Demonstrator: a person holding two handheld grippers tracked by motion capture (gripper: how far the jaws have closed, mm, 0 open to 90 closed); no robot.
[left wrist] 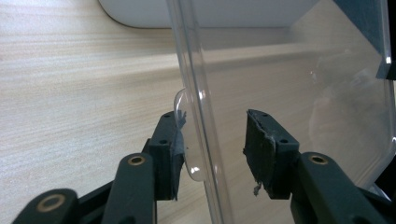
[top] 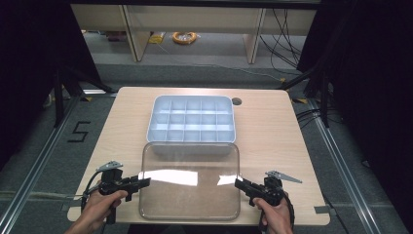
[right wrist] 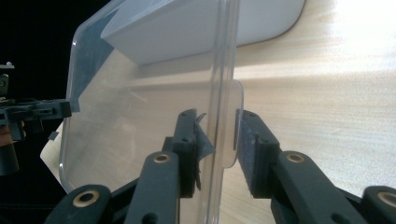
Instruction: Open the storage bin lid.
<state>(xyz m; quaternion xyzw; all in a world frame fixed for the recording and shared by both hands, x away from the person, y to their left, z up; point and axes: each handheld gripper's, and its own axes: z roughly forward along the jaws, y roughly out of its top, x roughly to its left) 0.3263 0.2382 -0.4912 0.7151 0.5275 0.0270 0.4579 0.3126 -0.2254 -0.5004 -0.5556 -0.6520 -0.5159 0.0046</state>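
Here, in the high view, the clear plastic lid (top: 190, 181) sat in the lower middle of the frame, over the near part of the wooden table (top: 272, 131). Its far edge met the near wall of the white compartment tray (top: 191, 119), which lay at the centre of the frame with all its cells bare.

My left gripper (top: 144, 182) came in at lower left, its tips at the lid's left edge. In the left gripper view the jaws stood apart, one on each side of that edge: the left pad lay against a small rounded tab on the lid's rim, while the right pad stood off from the plastic with a clear gap. Not clamped, then; jaws at a middling spread straddling the lid (left wrist: 289, 93).

My right gripper (top: 239, 184) reached in from lower right to the lid's right edge. In the right gripper view the jaws (right wrist: 217, 140) were drawn narrow about the rim and its tab. Both pads looked to sit close against the plastic, but I could not tell whether they truly gripped it. Through the lid (right wrist: 140, 107) the tray's white corner (right wrist: 196, 28) showed at upper centre, and the other gripper appeared at far left.
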